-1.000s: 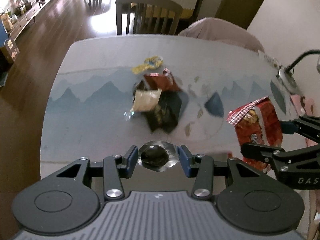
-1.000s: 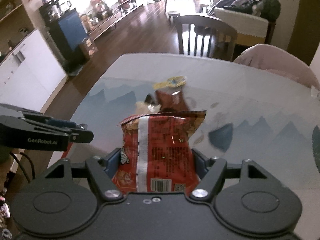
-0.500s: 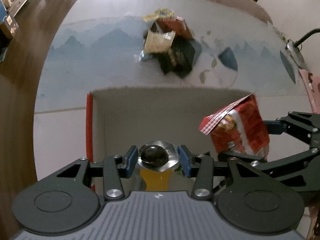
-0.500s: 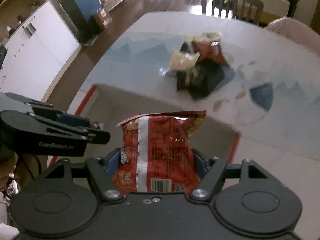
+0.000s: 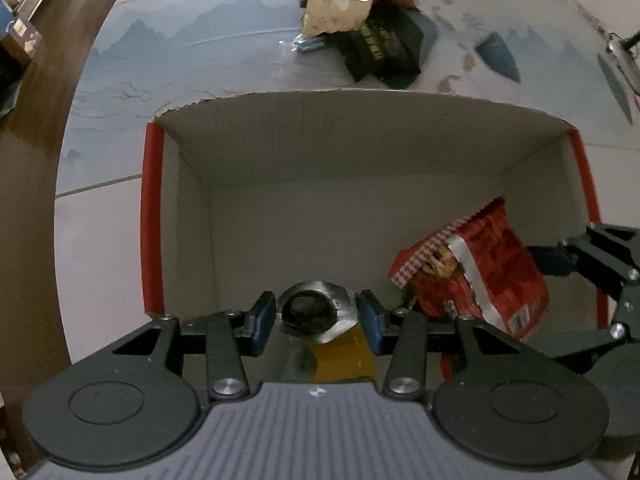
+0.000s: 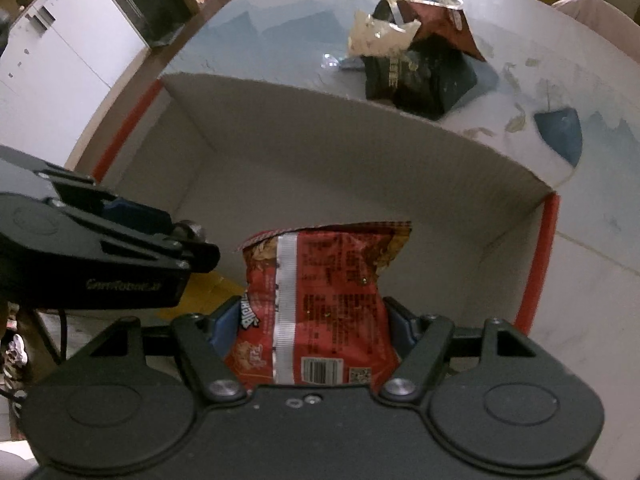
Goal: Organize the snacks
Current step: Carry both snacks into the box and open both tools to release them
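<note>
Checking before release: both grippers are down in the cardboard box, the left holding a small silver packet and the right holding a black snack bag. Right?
Not quite. The right gripper holds a red snack bag, not a black one; the right wrist view shows it. The left gripper does hold the small silver packet, both in the cardboard box.

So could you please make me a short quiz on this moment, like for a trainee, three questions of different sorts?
1. True or false: the red snack bag lies on the table beside the pile of snacks.
2. What does the left gripper hold? A) a silver packet B) a black pouch C) nothing
3. Fill in: both grippers hang over the open cardboard ____.

Key:
1. False: the right gripper holds it between its jaws, above the box.
2. A: the silver packet, dark in its middle, sits between the jaws.
3. box
</note>
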`<act>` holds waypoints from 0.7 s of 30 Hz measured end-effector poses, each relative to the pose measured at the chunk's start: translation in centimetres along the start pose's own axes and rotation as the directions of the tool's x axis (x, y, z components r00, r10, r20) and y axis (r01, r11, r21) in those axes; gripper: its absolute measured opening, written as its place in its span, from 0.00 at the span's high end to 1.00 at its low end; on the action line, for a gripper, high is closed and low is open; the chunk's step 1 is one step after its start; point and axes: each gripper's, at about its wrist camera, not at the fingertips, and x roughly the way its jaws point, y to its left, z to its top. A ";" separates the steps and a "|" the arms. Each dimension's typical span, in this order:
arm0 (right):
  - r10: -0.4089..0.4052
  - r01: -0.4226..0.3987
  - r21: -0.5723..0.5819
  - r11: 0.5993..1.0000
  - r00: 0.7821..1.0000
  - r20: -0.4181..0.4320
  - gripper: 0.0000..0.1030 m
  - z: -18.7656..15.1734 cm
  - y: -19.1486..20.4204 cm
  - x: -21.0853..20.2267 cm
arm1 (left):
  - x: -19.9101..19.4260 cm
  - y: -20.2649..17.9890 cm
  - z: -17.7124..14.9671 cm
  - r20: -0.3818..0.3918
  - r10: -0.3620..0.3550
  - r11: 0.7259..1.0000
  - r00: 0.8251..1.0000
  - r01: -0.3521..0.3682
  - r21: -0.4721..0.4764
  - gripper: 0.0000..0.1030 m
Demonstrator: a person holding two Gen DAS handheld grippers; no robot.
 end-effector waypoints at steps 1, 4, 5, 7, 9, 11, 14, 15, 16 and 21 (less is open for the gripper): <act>-0.001 0.001 -0.001 1.000 1.000 -0.002 0.30 -0.1 0.0 0.2 | 0.2 -0.1 0.0 -0.004 0.003 1.000 1.000 -0.003 0.004 0.57; -0.008 0.008 0.000 1.000 1.000 -0.006 0.30 -0.2 0.0 0.6 | 0.9 -0.4 0.2 -0.021 0.005 1.000 1.000 -0.004 0.014 0.56; -0.012 0.012 -0.001 1.000 1.000 -0.007 0.30 -0.2 0.0 0.8 | 1.1 -0.5 0.1 -0.030 0.004 1.000 1.000 -0.004 0.019 0.56; -0.011 0.011 0.001 1.000 1.000 -0.012 0.30 -0.2 0.0 1.1 | 1.6 -0.5 0.2 -0.053 0.008 1.000 0.999 -0.007 0.019 0.56; -0.007 0.007 0.002 1.000 1.000 -0.018 0.29 -0.3 0.0 1.3 | 2.1 -0.4 0.3 -0.072 -0.004 1.000 0.997 0.004 0.007 0.56; -0.006 0.006 -0.003 1.000 1.000 -0.014 0.29 -0.4 0.0 1.4 | 2.3 -0.1 0.3 -0.082 -0.012 1.000 0.997 0.012 -0.006 0.56; -0.003 0.003 -0.002 1.000 1.000 -0.009 0.28 -0.4 0.0 1.4 | 2.4 0.1 0.3 -0.088 -0.002 1.000 0.996 0.001 -0.010 0.55; -0.003 0.003 -0.001 1.000 1.000 -0.008 0.28 -0.4 -0.1 1.4 | 2.4 0.1 0.3 -0.088 -0.005 1.000 0.996 0.004 -0.013 0.55; 0.000 0.000 0.001 1.000 1.000 -0.007 0.28 -0.4 -0.1 1.4 | 2.3 0.1 0.3 -0.087 -0.009 1.000 0.996 0.007 -0.016 0.54; 0.015 -0.015 0.006 1.000 1.000 0.009 0.26 -0.4 -0.4 0.7 | 1.5 0.0 0.2 -0.061 -0.015 1.000 0.998 0.013 -0.020 0.49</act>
